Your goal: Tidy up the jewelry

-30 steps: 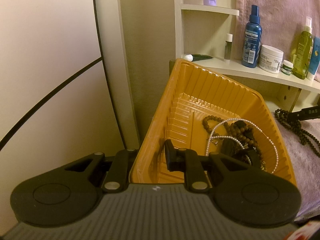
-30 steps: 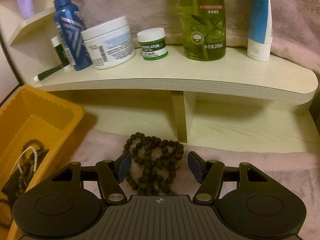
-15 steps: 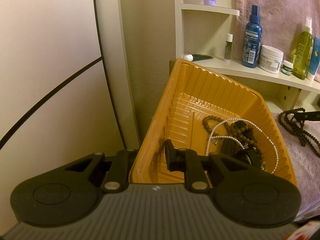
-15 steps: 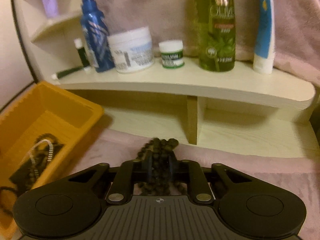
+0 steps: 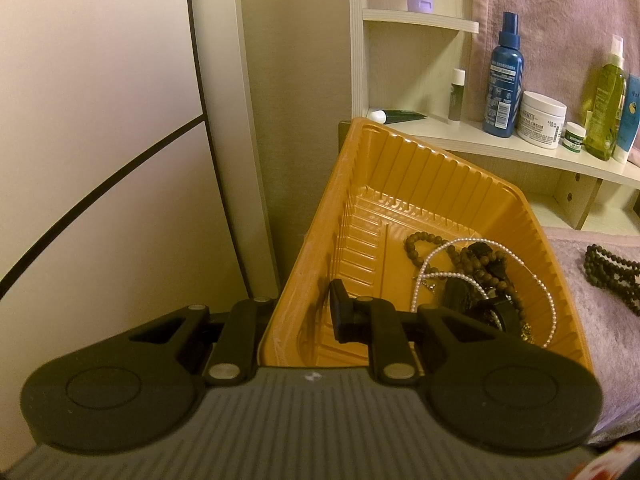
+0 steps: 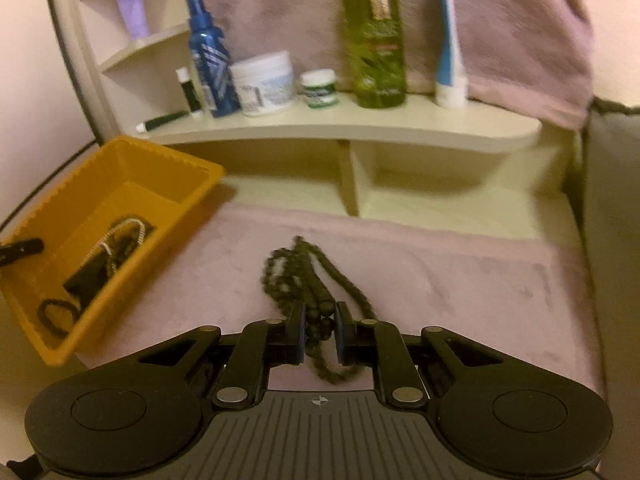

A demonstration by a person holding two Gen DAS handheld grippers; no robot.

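Orange plastic tray (image 6: 120, 184) sits at the left of the right camera's frame, its wall clamped by the left gripper (image 5: 298, 312), while the right gripper (image 6: 319, 330), low centre, is clenched on the dark bead necklace (image 6: 304, 276), whose strands trail up-frame over the pink cloth (image 6: 460, 280).

White jar (image 5: 541, 120): "CREAM" legible; other labels too small or blurred.
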